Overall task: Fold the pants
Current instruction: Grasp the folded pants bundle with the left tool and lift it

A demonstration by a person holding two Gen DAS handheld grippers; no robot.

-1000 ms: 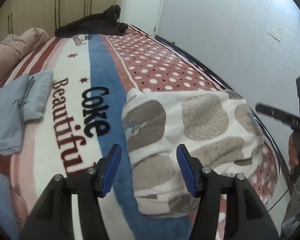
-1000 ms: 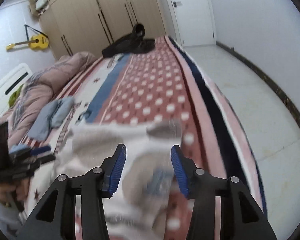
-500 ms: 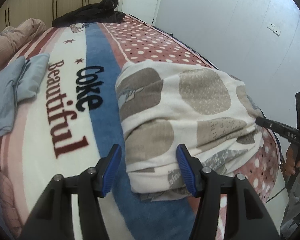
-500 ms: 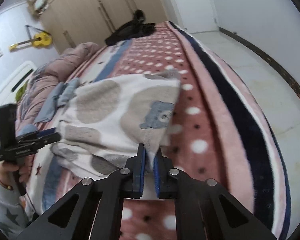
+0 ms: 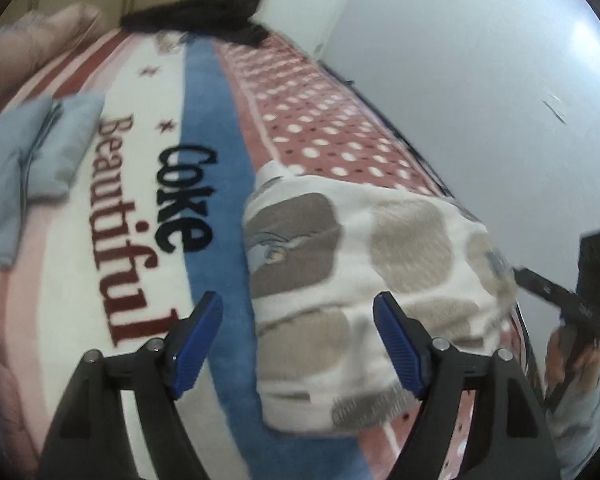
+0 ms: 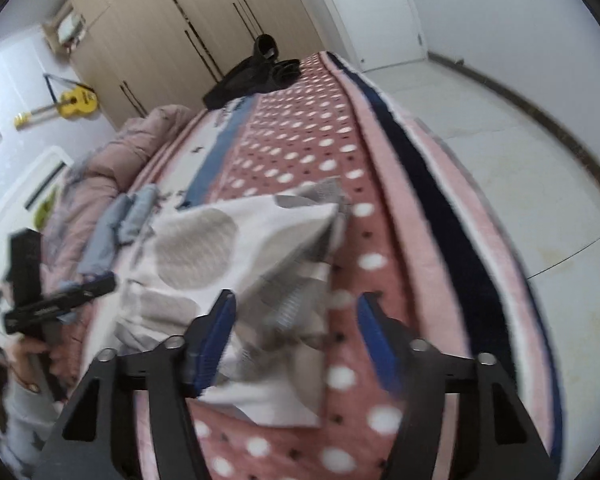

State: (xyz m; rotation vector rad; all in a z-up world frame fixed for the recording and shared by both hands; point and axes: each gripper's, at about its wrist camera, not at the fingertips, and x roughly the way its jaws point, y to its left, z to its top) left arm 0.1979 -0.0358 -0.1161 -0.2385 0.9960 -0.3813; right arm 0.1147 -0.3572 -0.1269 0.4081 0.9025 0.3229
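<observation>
The pants (image 5: pixel 352 276) are cream fleece with big brown-grey patches, folded into a thick bundle on the bed near its right edge. They also show in the right wrist view (image 6: pixel 236 264), with a loose flap raised on their right side. My left gripper (image 5: pixel 298 344) is open and empty, just in front of the bundle's near end. My right gripper (image 6: pixel 294 336) is open and empty over the bundle's near right corner. Each gripper shows at the edge of the other's view.
The bed has a striped blanket (image 5: pixel 148 216) with "Coke Beautiful" lettering and a red dotted band (image 6: pixel 300 152). Folded light-blue clothes (image 5: pixel 28 168) lie at the left. A black garment (image 6: pixel 256 76) sits at the far end. A pink duvet (image 6: pixel 100 168) is far left; bare floor lies right.
My right gripper was shut on the pants' edge half a second ago and has opened and let go. My left gripper stayed open and pulled back slightly.
</observation>
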